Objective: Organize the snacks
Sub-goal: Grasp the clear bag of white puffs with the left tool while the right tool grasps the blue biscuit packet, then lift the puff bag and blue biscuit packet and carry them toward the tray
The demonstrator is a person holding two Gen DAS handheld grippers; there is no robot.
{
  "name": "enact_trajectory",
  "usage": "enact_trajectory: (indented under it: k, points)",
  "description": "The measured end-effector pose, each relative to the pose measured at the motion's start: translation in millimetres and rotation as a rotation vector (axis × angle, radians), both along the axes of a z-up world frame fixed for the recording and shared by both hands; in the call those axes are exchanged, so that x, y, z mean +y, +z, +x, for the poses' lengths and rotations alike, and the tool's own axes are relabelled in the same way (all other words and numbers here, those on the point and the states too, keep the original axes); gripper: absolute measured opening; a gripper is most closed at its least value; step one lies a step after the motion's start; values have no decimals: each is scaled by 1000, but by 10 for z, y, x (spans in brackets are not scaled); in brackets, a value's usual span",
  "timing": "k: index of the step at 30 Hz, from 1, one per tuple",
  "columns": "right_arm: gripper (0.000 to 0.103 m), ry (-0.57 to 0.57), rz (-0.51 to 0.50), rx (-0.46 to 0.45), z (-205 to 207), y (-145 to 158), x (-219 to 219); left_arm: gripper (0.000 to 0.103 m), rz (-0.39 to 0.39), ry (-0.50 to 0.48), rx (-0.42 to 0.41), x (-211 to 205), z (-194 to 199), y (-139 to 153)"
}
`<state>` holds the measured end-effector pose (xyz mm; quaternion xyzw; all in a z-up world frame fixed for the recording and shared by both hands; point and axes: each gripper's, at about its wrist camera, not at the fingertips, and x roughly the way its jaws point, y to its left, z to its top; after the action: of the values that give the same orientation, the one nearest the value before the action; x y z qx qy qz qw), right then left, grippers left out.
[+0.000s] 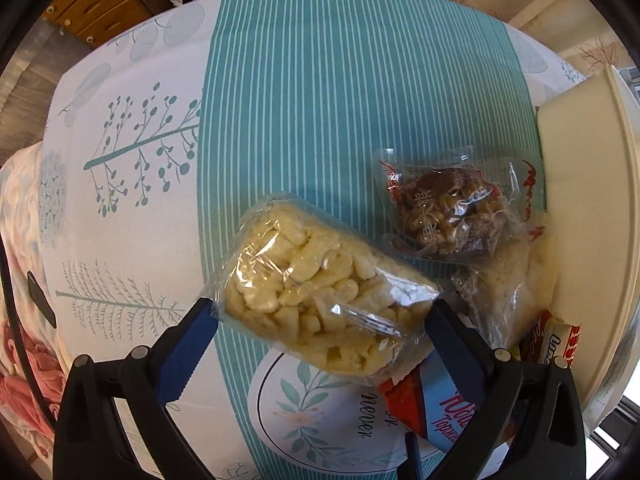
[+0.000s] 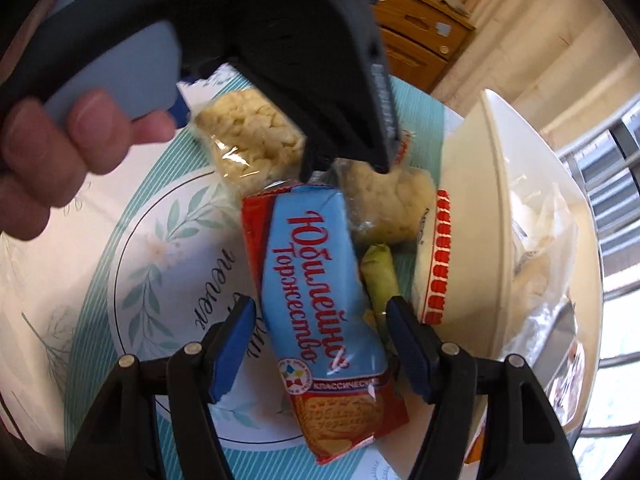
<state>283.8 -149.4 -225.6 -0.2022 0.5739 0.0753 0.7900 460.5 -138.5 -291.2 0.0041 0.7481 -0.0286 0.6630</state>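
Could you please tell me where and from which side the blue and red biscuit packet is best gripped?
Probably across the biscuit packet's blue middle, from above, pads on its long sides: it lies flat and narrow, already between the open right gripper's fingers.

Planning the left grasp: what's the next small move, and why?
Probably close the left gripper on the bag of corn puffs: its jaws stand wide open on either side of the bag and do not yet press on it.

Teal striped tablecloth (image 1: 340, 80) with printed trees and leaf wreath, wooden drawers (image 2: 416, 46) behind, pink floral fabric (image 1: 24, 352) at the table's edge.
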Motion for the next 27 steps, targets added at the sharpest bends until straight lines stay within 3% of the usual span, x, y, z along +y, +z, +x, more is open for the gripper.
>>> enact_trajectory:
  k: [16, 27]
  points:
    - [62, -83, 66, 131, 394, -192, -76, 98, -29, 16, -3, -74, 51, -208]
    - [58, -155, 130, 211, 530, -186, -340, 95, -56, 62, 20, 308, -46, -246]
